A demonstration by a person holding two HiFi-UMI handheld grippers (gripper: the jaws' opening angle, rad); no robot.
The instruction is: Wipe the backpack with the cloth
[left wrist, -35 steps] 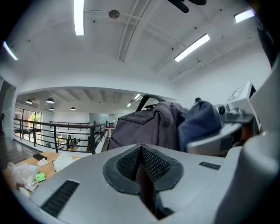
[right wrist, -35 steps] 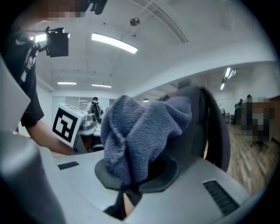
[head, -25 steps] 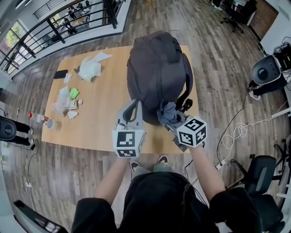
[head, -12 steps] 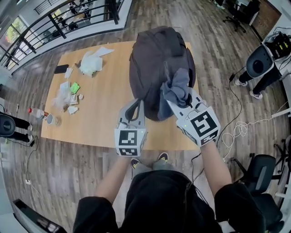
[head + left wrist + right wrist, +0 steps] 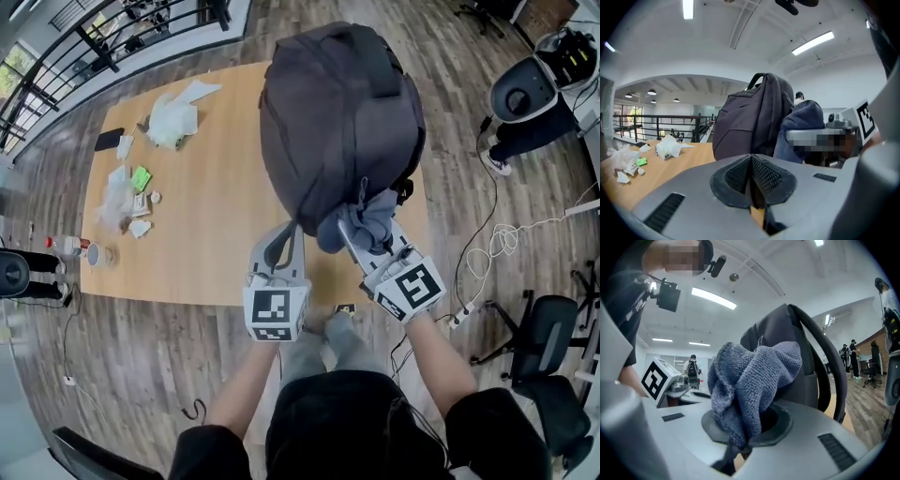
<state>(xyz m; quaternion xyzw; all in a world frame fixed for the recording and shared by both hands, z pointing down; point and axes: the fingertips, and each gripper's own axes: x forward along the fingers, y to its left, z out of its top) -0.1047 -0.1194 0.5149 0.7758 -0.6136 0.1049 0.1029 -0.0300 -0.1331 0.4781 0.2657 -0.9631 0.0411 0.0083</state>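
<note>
So, both forearms (image 5: 251, 380) reach forward side by side. The right gripper (image 5: 367, 234) is clamped on the nubby blue-grey cloth (image 5: 750, 380), bunched against the backpack (image 5: 337, 112) at its six o'clock. The left gripper (image 5: 279, 239) is pinched together, empty, at seven. Backpack's dark rounded fabric, upright on the wooden table (image 5: 206, 234).

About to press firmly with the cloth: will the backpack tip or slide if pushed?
Likely tips rather than slides: the backpack stands tall and upright on the table. Its rounded fabric probably gives softly under the cloth.
</note>
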